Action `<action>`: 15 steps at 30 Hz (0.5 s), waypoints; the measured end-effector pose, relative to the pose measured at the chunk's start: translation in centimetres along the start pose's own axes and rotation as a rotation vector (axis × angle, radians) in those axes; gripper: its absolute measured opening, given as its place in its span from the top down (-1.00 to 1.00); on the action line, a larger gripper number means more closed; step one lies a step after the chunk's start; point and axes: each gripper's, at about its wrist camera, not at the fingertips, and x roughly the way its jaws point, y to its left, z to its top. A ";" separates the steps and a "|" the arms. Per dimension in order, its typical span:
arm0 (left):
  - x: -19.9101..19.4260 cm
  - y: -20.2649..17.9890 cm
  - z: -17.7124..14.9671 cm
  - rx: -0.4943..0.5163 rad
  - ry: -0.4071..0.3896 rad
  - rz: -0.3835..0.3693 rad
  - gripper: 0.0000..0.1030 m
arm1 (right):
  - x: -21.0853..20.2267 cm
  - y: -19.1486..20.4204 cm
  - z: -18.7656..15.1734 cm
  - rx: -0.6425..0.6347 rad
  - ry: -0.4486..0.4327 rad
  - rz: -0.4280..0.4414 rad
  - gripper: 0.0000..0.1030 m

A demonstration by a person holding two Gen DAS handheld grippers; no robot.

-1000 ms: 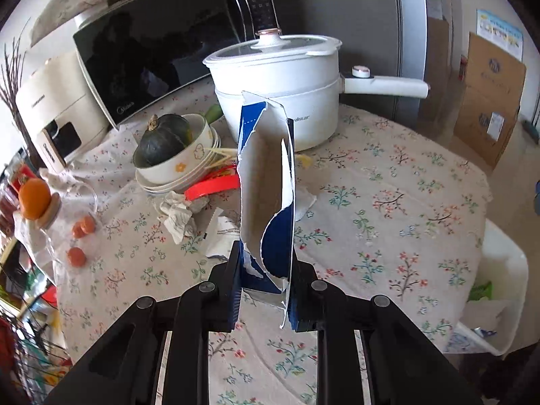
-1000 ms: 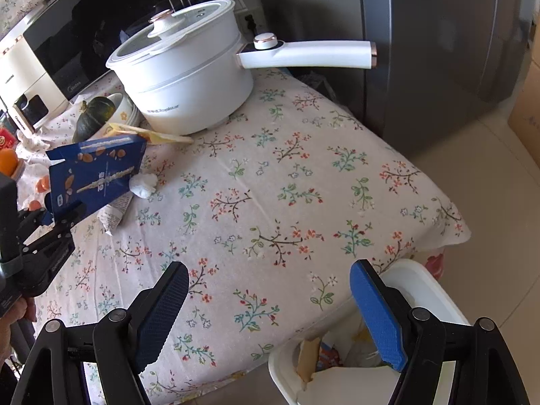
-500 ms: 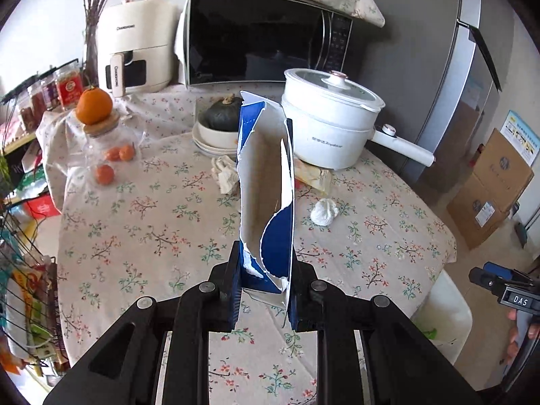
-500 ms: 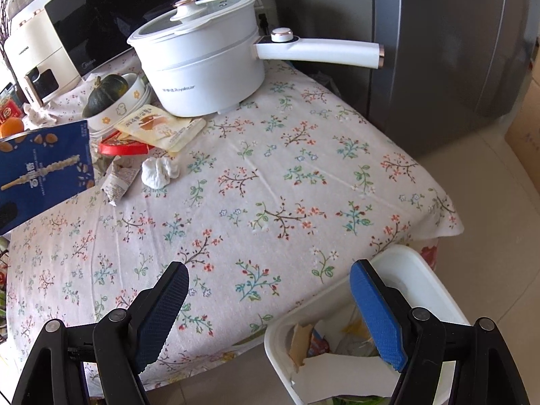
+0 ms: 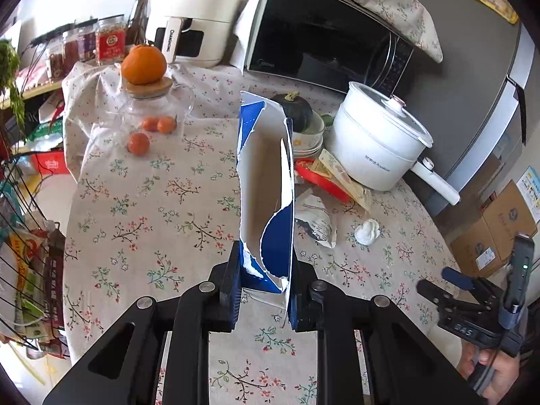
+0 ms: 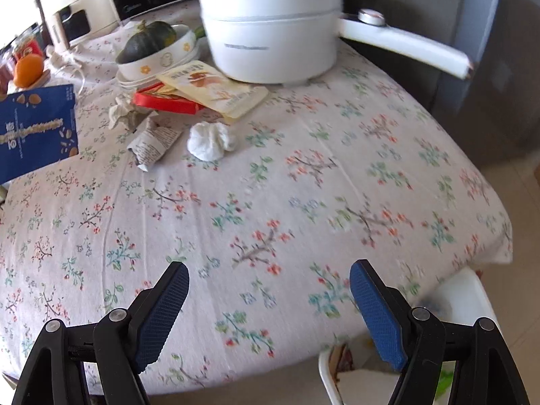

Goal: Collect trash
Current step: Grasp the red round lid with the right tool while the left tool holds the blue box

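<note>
The left gripper (image 5: pixel 265 290) clamps the torn blue cardboard box (image 5: pixel 265 185) upright for binning, while the right gripper (image 6: pixel 268 307), jaws apart, faces the crumpled white tissue (image 6: pixel 210 141) at 11 o'clock.

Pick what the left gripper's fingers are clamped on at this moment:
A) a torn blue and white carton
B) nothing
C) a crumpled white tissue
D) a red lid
A: in the left wrist view the left gripper has both fingers pressed on the base of the torn blue and white carton, which stands up between them, while the tissue lies on the tablecloth.
</note>
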 end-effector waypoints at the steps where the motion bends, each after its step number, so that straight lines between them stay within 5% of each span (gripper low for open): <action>1: -0.2 0.3 0.1 -0.006 -0.003 -0.004 0.57 | 0.8 1.2 0.8 -0.031 -0.012 0.009 -0.54; 15: -1.7 5.1 0.0 -0.059 0.015 -0.014 0.57 | 13.3 12.9 11.4 -0.328 -0.079 -0.043 -0.20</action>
